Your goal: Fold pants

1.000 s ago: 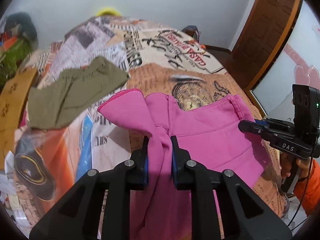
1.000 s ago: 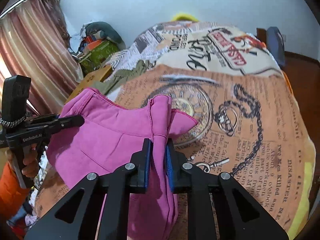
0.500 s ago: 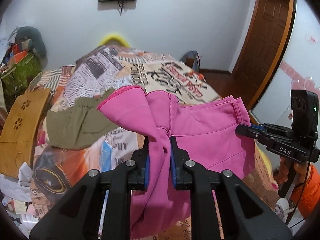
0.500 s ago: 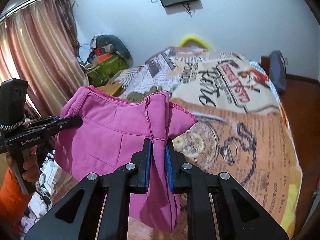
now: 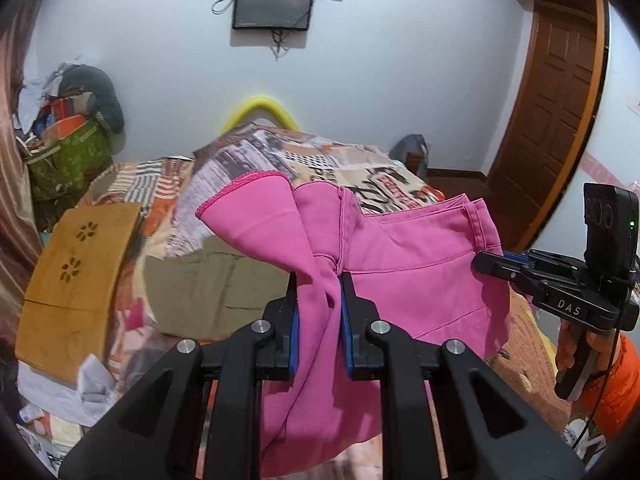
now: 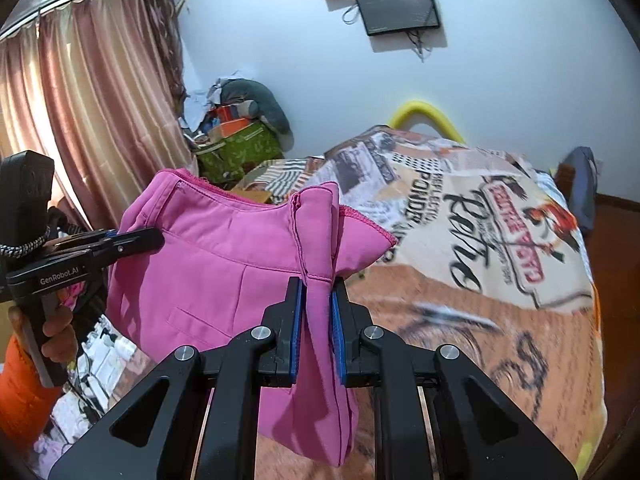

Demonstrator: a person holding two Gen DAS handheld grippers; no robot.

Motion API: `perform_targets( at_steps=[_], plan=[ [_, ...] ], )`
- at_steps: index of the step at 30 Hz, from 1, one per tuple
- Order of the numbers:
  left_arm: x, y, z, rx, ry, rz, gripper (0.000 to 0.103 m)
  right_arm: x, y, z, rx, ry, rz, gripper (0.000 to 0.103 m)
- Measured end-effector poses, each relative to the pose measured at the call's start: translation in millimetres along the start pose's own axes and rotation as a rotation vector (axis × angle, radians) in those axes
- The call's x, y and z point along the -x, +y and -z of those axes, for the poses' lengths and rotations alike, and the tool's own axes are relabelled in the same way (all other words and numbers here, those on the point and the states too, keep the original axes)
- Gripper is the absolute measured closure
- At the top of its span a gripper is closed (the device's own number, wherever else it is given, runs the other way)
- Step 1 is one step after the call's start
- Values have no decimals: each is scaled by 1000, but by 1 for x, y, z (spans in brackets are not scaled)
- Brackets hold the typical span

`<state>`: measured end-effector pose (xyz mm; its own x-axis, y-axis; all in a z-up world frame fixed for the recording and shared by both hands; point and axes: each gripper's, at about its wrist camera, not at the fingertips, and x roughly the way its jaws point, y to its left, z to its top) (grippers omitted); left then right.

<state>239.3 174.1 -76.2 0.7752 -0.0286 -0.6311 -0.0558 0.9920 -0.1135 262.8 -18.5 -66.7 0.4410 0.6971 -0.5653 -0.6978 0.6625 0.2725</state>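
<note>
Pink pants (image 5: 400, 264) hang in the air above the bed (image 6: 500, 320), stretched between your two grippers and clear of the printed bedspread. Your left gripper (image 5: 318, 300) is clamped on a bunched fold of the pink cloth, blue pads pressing it from both sides, with a hemmed flap of the garment standing up beyond the jaws. Your right gripper (image 6: 318, 304) is likewise clamped on a gathered fold at the other end, the cloth falling in a loose drape below its fingers. Seen from the left wrist, the right gripper bites the edge of the pants at the far right, held by a hand (image 5: 576, 348) at the end of an orange sleeve (image 5: 616, 384).

Below the pants, on the bedspread, lies an olive-green garment (image 5: 216, 292), spread flat. Beside that, off the bed's left edge, stands a wooden panel (image 5: 76, 272) with flower-shaped cut-outs. Beyond the pants, at the head of the bed, a yellow curved bar (image 6: 428, 116) rises against the white wall, and a dark screen (image 5: 274, 6) is mounted high above it. A brown wooden door (image 5: 560, 92) stands to the right of the bed, pink curtains (image 6: 92, 112) and a heap of bags (image 6: 240, 136) to its left.
</note>
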Motion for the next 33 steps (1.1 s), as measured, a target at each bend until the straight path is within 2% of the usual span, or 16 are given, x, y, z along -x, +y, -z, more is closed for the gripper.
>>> perform_targets(
  at_steps=[11,20,26,33],
  plan=[
    [-49,75,-8,67,38,-61,87,-86,16,-24,33,61,-25,91],
    [-118,132,-8,147,88,-68,87,-154,13,-40,51,106,-8,91],
    [-174,158,-5,192,131,-59,87,-201,-1,-43,73,168,30,91],
    [-227,180,13,213,206,-74,87,-251,-11,-39,117,282,63,91]
  ],
)
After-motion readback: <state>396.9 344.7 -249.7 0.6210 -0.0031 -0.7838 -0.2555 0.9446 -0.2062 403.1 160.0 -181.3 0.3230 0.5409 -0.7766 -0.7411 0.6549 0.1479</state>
